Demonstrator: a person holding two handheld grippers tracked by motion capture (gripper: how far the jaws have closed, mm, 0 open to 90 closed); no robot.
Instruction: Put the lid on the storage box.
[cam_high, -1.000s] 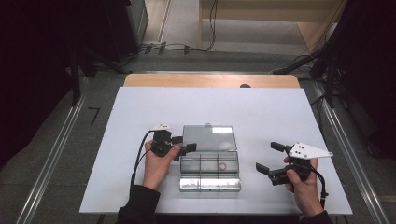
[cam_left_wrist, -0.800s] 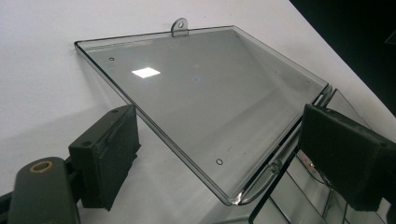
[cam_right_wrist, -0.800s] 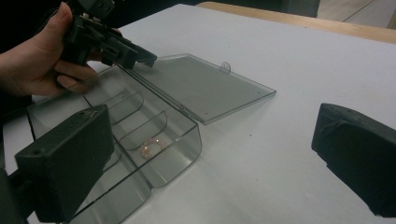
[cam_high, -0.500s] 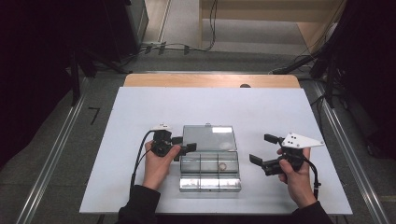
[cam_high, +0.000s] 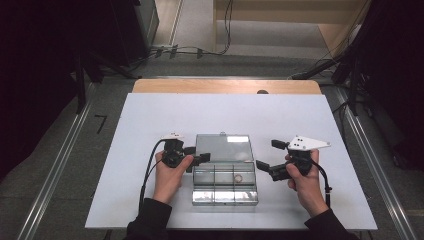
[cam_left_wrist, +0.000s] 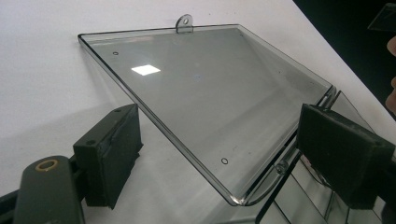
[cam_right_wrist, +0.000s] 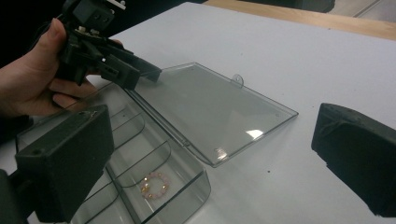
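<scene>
At lower centre of the high view, the clear compartment box lies lid flung back, left gripper open-jawed straddling the lid's corner, right gripper gaping empty beside; closing likely wants a square pinch on the lid edge, swung slowly.

We see the white table evenly and brightly lit from above, while the room around it falls into near black. A small square glare sits on the clear lid, with a paler sheen in the high view. Soft shadows lie under the lid's edge. The near jaws look slightly soft; the high view is grainy.
</scene>
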